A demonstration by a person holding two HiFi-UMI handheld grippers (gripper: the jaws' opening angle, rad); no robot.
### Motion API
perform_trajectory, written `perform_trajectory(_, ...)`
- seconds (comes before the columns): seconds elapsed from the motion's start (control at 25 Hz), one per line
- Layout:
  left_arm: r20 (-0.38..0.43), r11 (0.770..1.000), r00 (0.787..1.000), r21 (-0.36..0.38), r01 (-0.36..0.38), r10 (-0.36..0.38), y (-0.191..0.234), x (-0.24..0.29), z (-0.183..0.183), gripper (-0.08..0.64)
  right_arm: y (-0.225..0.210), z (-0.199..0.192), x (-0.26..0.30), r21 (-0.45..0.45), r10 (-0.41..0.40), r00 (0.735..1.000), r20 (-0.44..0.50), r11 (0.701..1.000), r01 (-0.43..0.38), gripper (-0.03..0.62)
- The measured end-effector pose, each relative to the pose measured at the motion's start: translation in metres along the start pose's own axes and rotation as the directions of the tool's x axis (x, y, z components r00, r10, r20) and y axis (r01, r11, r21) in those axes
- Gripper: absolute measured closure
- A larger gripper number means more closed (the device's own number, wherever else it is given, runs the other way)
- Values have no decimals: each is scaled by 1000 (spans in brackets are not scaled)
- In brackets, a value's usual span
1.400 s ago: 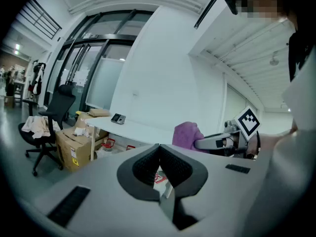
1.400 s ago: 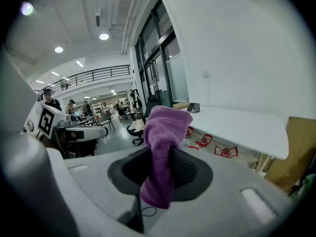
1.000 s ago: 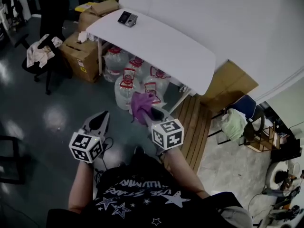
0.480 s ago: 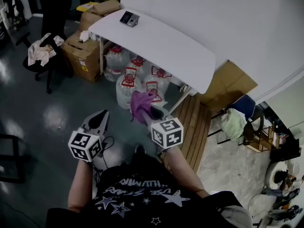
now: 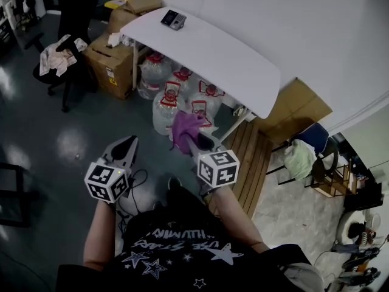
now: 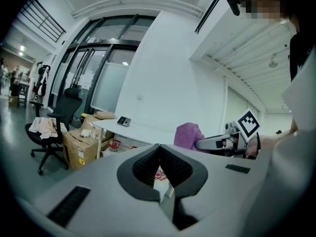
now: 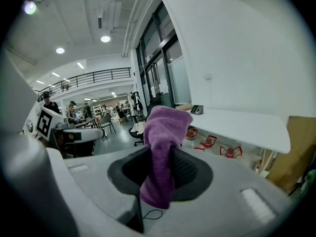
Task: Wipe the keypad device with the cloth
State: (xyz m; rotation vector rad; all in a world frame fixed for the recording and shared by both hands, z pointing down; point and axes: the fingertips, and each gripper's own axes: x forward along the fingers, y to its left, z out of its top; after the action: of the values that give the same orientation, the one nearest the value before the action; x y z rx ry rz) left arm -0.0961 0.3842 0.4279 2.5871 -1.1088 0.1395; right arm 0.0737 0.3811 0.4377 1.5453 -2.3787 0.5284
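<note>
The keypad device (image 5: 173,19) sits at the far end of the white table (image 5: 237,72), close to that end's edge and well away from the person. It looks untouched: nothing rests on it and neither gripper is anywhere near it. In the right gripper view it shows only as a small dark block (image 7: 197,109) on the tabletop in the distance.

The cloth (image 5: 185,126), a purple one, is already in hand. The right gripper (image 5: 193,140) has its jaws clamped on it. In the right gripper view a thick fold of it (image 7: 165,142) runs up between the two pads, bunches above them and hangs a little below. The left gripper (image 5: 127,146) carries nothing; in its own view the jaws stand together, tips meeting, with no thing between them.

So the task is at its opening stretch, as I judge it. Picking up the cloth is done. The wiping itself has not begun. What is left is to close the gap to the table's far end, bring the bunched cloth down onto the device and rub it over the face. The free left gripper could steady the device if it slides.

Under the table stand several large water jugs (image 5: 165,111), and cardboard boxes (image 5: 109,62) sit beside the end where the device lies, so the approach to that end looks somewhat crowded.
</note>
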Motion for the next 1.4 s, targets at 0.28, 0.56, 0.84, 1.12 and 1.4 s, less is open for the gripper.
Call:
perform_trajectory(0.28,-19,999,999,-20,-30,30,18,7,-9,552,-6,-2,27,-11,25,999,-32,1000,-26,494)
perform_trajectory(0.56,-33,993,994,-48,-107,106,64,29,-7,552,-20,14,89,0,79,996,-42,997,-79,494)
perform_trajectory(0.84,-55,988,989,-59,-140,137,102,82,4,552,-57,36,151,14,112,992,-59,994,-112,494)
perform_trajectory(1.12,-49,987,988,-47,-151,149,129,152,35,552,-123,76,202,38,105,994,-43,994,-104,494)
perform_trajectory(1.4,-64,985,984,-40,-167,165,153,202,52,552,-163,95,246,72,117,992,-48,991,-113,494)
